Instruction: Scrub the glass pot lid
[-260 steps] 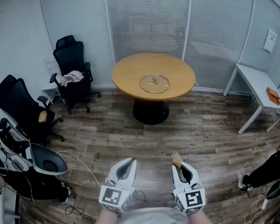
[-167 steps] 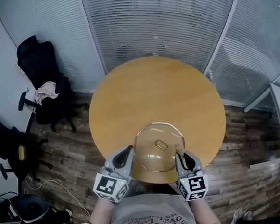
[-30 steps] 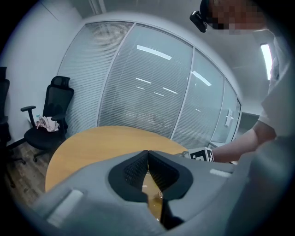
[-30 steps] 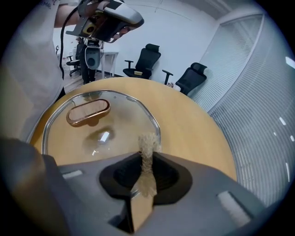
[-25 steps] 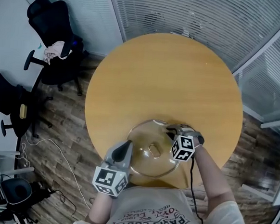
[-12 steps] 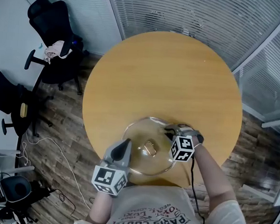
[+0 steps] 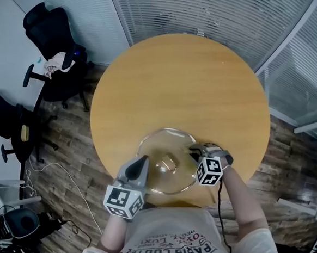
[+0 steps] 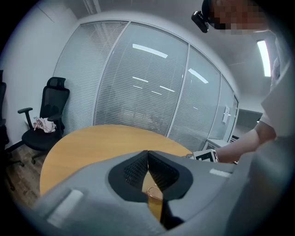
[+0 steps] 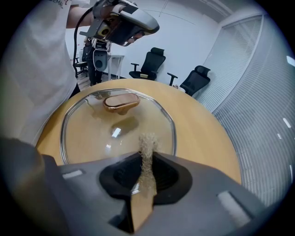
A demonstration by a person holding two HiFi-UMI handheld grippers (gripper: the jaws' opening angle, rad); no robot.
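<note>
A clear glass pot lid (image 7: 156, 175) with a copper handle (image 7: 170, 162) lies flat on the round wooden table (image 7: 183, 87), near its front edge. My right gripper (image 7: 196, 152) is at the lid's right rim, shut on a tan fibre scrubber (image 9: 147, 146) whose tuft sticks out over the glass (image 9: 92, 133). The handle (image 9: 120, 102) sits beyond it. My left gripper (image 7: 141, 164) hovers over the lid's left side, shut with nothing between its fingertips (image 8: 148, 154). It appears raised above the lid's far edge in the right gripper view (image 9: 122, 23).
Black office chairs (image 7: 48, 32) stand on the wood floor to the left, one with a cloth (image 7: 54, 63) on it. Glass walls with blinds (image 7: 211, 7) curve behind the table. Cables (image 7: 62, 170) trail on the floor at the lower left.
Since the earliest frames the person has walked up to the table. Over the last second both grippers have stayed by the lid; the right one has shifted slightly along its right rim.
</note>
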